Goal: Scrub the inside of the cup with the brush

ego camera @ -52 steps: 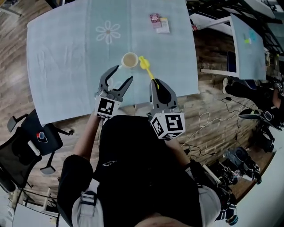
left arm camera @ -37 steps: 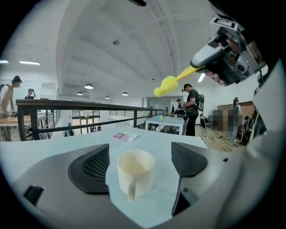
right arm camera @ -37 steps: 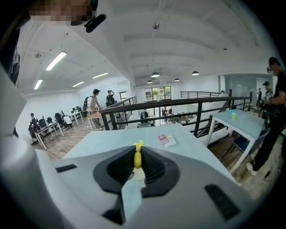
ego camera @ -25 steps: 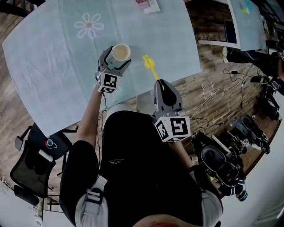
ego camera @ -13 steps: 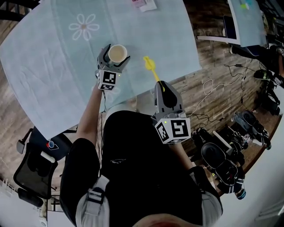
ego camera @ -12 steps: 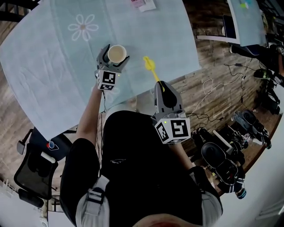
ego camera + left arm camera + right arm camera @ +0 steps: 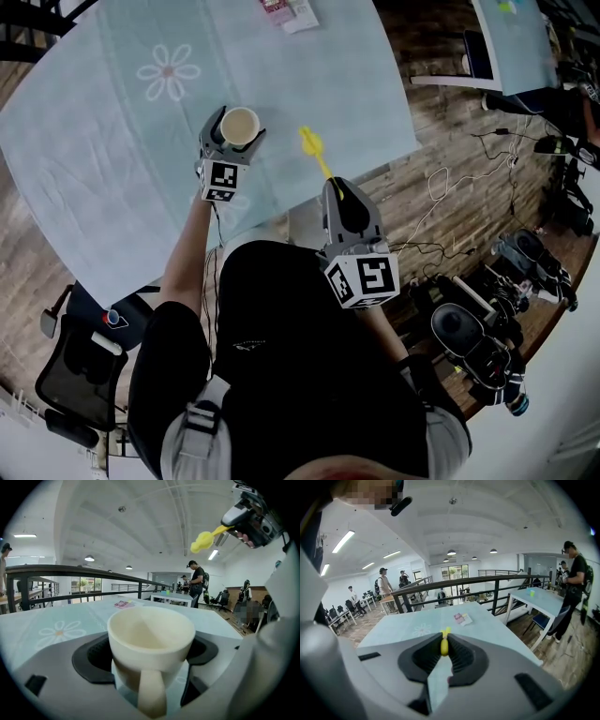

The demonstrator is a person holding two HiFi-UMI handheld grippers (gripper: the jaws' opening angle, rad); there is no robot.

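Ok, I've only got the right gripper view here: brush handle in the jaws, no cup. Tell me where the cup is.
Observer: The cup is in the left gripper, jaws shut on its sides.
Operator: Give me its pose.
Observer: Upright, mouth up, handle toward that gripper's camera; the inside looks empty.
Operator: Now place the brush against it.
Observer: In the head view the brush tip is right of the cup, apart from it, not inside.

The head view looks steeply down at the table (image 7: 112, 169); both gripper views look low across it, the left one close to the cup (image 7: 151, 639).
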